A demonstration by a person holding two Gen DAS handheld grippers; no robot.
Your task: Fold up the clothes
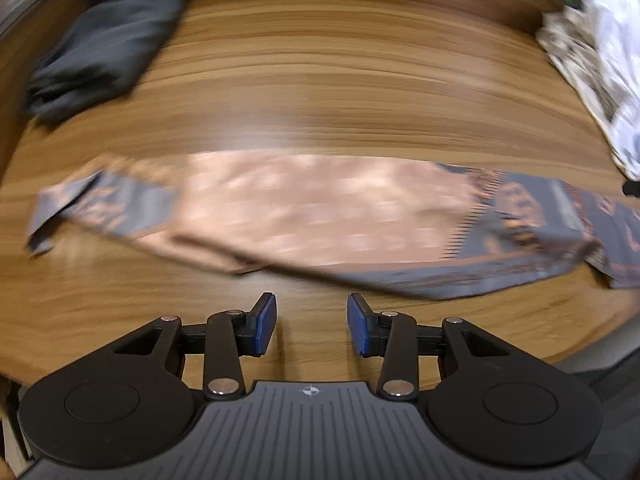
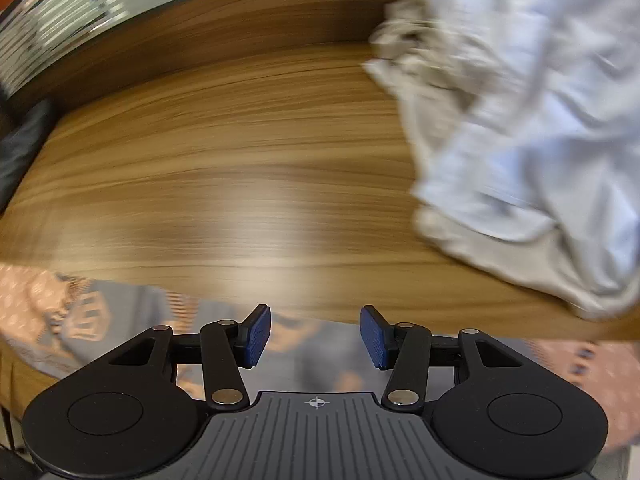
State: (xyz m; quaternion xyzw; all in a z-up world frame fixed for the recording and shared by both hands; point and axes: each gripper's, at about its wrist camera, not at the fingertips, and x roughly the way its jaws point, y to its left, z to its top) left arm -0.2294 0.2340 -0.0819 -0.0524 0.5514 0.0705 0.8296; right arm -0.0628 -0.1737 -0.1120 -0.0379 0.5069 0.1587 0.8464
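A long pink cloth with grey patterned ends (image 1: 312,216) lies flat across the wooden table (image 1: 320,80), folded into a strip. My left gripper (image 1: 312,328) is open and empty, just in front of the cloth's near edge. My right gripper (image 2: 316,336) is open and empty, hovering over the cloth's grey patterned end (image 2: 100,320), which lies at the table's near edge. Both views are blurred by motion.
A folded dark grey garment (image 1: 108,44) lies at the far left of the table. A crumpled pile of white and pale clothes (image 2: 520,120) sits at the right, also showing in the left wrist view (image 1: 592,64). Bare wood lies between them.
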